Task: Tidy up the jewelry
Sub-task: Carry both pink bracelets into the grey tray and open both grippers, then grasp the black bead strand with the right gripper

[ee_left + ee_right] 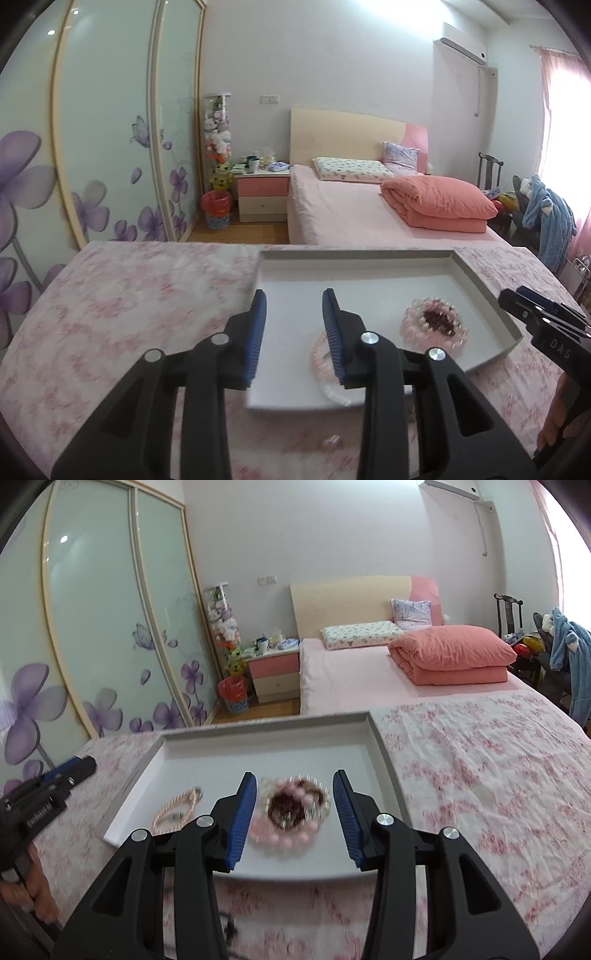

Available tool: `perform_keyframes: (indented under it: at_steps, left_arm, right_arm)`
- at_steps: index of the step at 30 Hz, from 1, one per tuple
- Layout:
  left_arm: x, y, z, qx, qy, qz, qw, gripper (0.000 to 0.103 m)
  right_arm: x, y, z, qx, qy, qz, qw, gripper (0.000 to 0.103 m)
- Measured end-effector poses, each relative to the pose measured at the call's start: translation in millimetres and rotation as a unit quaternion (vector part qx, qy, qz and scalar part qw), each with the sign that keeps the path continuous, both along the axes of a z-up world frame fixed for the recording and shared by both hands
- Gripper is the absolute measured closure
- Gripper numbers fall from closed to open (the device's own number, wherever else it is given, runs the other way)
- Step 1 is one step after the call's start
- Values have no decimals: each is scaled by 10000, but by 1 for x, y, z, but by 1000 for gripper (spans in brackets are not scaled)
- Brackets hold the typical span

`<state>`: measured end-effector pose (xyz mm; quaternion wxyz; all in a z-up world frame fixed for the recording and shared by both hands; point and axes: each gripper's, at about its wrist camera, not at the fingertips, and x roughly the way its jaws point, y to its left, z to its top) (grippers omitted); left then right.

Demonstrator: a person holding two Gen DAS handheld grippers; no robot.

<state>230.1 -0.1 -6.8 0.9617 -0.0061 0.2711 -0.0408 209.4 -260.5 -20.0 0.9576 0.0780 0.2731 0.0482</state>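
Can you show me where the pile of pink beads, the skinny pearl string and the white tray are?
pile of pink beads (291, 812), right wrist view, its dark middle.
skinny pearl string (176, 806), right wrist view, its loop.
white tray (380, 746), right wrist view, right rim.

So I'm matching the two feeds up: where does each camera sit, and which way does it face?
Left wrist: on the left gripper, facing the white tray and bed; right gripper and fingers at right edge.
Right wrist: on the right gripper, over the bead pile; left gripper and hand at left edge.
Shared: tray, bead pile, pearl strand, bed.
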Motion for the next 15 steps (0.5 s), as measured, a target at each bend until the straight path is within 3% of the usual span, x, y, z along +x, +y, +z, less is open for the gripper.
perform_keyframes:
  at_steps: [8, 15]
  left_arm:
    - [-41, 44, -13, -72, 305, 243, 9992, 60]
    - [-63, 57, -23, -109, 465, 283, 9985, 54]
  right_arm:
    - [-31, 7, -17, -109, 522, 422, 9977, 59]
    - [-56, 19, -33, -221, 942, 881, 9914, 59]
